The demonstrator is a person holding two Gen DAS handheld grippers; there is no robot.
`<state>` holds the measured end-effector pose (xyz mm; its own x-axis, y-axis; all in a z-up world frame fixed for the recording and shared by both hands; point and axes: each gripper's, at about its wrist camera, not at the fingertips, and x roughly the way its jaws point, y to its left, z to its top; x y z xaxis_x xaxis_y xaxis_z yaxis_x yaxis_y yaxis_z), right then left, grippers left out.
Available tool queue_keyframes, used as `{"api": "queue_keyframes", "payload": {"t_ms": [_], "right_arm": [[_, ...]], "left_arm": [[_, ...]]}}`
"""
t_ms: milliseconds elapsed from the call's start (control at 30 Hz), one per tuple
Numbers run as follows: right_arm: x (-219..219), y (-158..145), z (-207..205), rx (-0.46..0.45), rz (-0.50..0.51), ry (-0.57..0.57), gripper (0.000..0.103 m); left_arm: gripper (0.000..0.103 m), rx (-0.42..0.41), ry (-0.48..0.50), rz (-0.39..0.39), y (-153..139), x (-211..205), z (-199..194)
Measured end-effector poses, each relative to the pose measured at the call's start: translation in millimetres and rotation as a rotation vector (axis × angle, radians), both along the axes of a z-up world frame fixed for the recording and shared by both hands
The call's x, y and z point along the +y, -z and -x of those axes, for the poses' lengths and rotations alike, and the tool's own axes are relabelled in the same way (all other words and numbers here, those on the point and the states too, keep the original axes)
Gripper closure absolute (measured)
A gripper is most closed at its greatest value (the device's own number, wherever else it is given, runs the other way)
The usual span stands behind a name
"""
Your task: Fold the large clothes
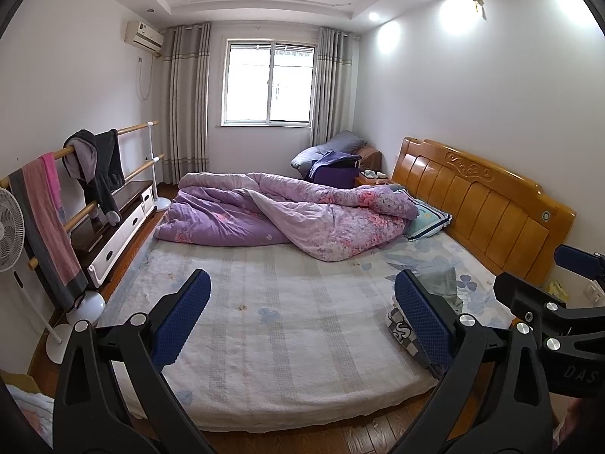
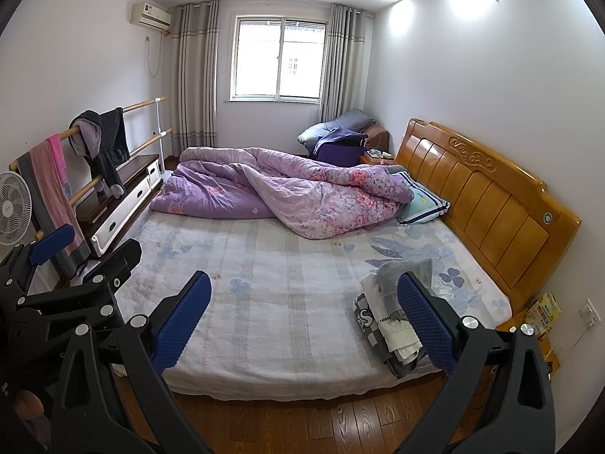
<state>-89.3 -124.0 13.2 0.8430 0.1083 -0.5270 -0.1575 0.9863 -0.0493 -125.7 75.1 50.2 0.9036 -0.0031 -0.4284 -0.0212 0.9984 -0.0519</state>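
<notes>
A stack of folded clothes [image 2: 389,317], grey, white and checked, lies on the bed's near right corner; in the left wrist view only part of the stack [image 1: 397,325] shows behind my right finger. The bed [image 2: 283,287] has a pale flowered sheet. My left gripper [image 1: 302,314] is open and empty, held above the bed's near edge. My right gripper [image 2: 304,314] is open and empty too, with its right finger in front of the folded stack. Each gripper shows at the edge of the other's view.
A crumpled purple floral quilt [image 2: 287,193] lies across the far half of the bed, with a pillow [image 2: 423,204] by the wooden headboard [image 2: 487,193]. A clothes rail with hanging garments [image 2: 102,147], a fan [image 2: 13,208] and a low cabinet [image 2: 124,196] stand at the left. Wooden floor [image 2: 321,423] lies below.
</notes>
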Motion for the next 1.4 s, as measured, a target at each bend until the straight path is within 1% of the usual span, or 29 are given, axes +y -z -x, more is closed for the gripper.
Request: {"api": "queue_keyframes", "payload": {"t_ms": [667, 967, 1400], "right_arm": [[-5, -1, -7, 0.018, -0.009, -0.015, 0.008], [-5, 0, -13, 0.026, -0.009, -0.021, 0.008], [-6, 1, -14, 0.030, -0.012, -0.025, 0.008]], "left_arm": [[0.005, 0.010, -0.007, 0.004, 4, 5, -4], [0.005, 0.033, -0.002, 0.005, 9, 11, -13], [0.005, 0.036, -0.001, 0.003, 10, 16, -18]]}}
